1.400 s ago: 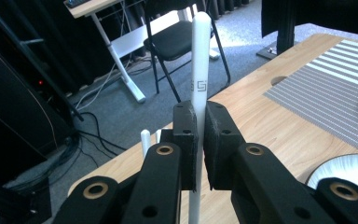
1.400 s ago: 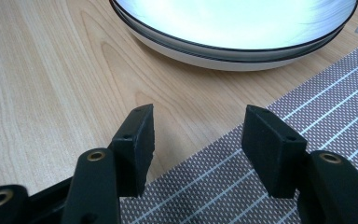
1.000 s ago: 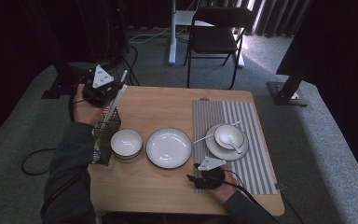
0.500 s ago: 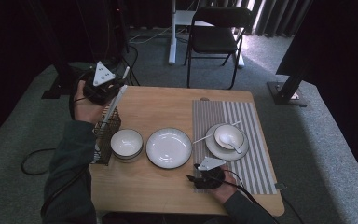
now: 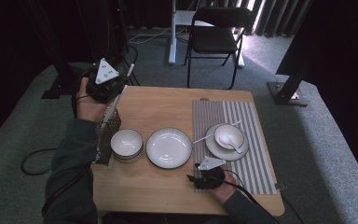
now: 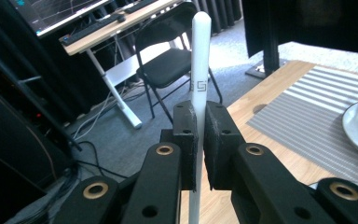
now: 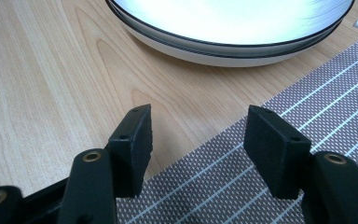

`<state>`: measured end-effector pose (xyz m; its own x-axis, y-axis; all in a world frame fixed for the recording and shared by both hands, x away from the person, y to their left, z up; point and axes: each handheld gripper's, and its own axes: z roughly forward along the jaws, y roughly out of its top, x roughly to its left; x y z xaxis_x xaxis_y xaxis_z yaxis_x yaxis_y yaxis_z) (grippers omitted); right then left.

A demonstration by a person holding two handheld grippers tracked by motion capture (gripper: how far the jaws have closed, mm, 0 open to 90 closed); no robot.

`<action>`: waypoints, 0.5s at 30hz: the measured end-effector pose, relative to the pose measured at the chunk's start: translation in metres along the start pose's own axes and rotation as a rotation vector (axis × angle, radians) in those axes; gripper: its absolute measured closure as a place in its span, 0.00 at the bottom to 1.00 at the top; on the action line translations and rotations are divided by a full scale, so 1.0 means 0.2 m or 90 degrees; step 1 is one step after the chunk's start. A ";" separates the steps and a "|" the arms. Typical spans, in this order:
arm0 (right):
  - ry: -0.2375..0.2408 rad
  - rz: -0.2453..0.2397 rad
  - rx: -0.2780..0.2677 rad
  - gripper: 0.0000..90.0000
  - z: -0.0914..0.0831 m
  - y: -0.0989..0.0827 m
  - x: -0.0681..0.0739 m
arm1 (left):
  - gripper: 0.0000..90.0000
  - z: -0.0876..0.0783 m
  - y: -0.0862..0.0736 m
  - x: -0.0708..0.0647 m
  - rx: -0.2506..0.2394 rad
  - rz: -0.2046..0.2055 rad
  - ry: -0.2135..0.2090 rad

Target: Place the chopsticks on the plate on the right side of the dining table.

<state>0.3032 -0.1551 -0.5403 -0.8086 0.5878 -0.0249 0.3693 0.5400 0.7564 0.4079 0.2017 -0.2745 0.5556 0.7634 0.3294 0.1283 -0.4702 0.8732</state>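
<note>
— So, where's the chopstick (image 6: 200,70) pointing?

— I've got it clamped between the pads of the left gripper (image 6: 199,140), near its middle. In the left gripper view its long axis runs straight up along the jaws, rounded end away from me. From the high view it slants: upper end beyond the worktop's (image 5: 168,107) far left corner, lower end down at the wire basket (image 5: 106,135).

— Anything different from a second ago?

— My left hand (image 5: 87,100) has lifted slightly, so the stick sits a bit higher out of the basket. The right gripper (image 7: 196,135) hasn't shifted; its jaws have just been opening a little, and they stand apart with nothing between them.

— Room to move?

— The right gripper rests near the front edge, on the near left corner of the striped mat (image 7: 279,154), the white plate (image 7: 233,28) just ahead. On the left, the bowl (image 5: 127,143) sits right beside the basket, which stands at the left edge.
</note>
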 end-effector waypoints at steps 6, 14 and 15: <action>-0.002 -0.001 0.001 0.46 0.00 0.00 0.00 | 0.94 0.02 0.01 -0.02 -0.002 -0.001 -0.012; -0.003 -0.001 0.001 0.46 0.00 0.00 0.00 | 0.94 0.05 0.01 -0.06 -0.006 -0.003 -0.028; -0.003 -0.001 0.001 0.46 0.00 0.00 0.00 | 0.94 0.05 0.01 -0.06 -0.006 -0.003 -0.030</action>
<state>0.3031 -0.1555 -0.5399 -0.8065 0.5905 -0.0289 0.3696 0.5418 0.7549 0.4096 0.1865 -0.2804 0.5932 0.7438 0.3079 0.1236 -0.4621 0.8782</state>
